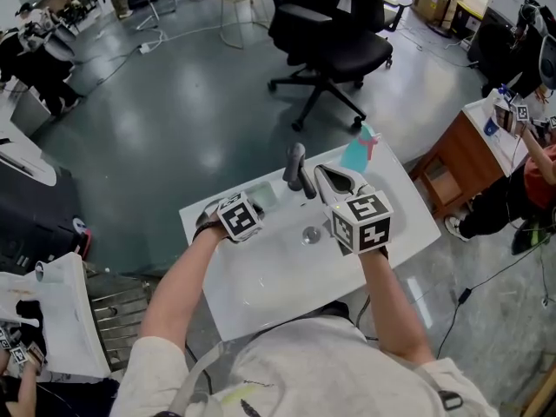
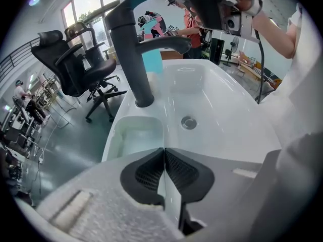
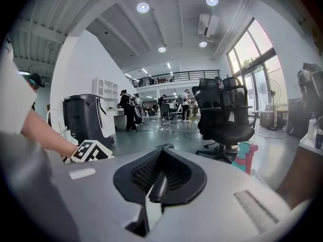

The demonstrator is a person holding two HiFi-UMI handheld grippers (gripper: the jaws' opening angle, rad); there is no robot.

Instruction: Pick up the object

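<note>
A white sink [image 1: 261, 285] with a black faucet [image 1: 295, 168] and a round drain [image 1: 311, 234] fills the small table. My left gripper [image 1: 250, 201] points down at the sink's left rim, just short of a pale greenish recess [image 2: 136, 137]. In the left gripper view my left gripper [image 2: 164, 150] has its pads together, and I see no object between them. My right gripper [image 1: 320, 177] reaches to the top of the faucet. A thin black lever [image 3: 158, 185] sits between the jaws of my right gripper [image 3: 161, 154], which are shut on it.
A teal bottle with a pink cap [image 1: 360, 150] stands at the sink's far right corner. A black office chair [image 1: 330, 42] is beyond the table, and a wooden cabinet [image 1: 460, 159] with a seated person [image 1: 530, 189] to the right. A black bin [image 3: 83, 117] stands further off.
</note>
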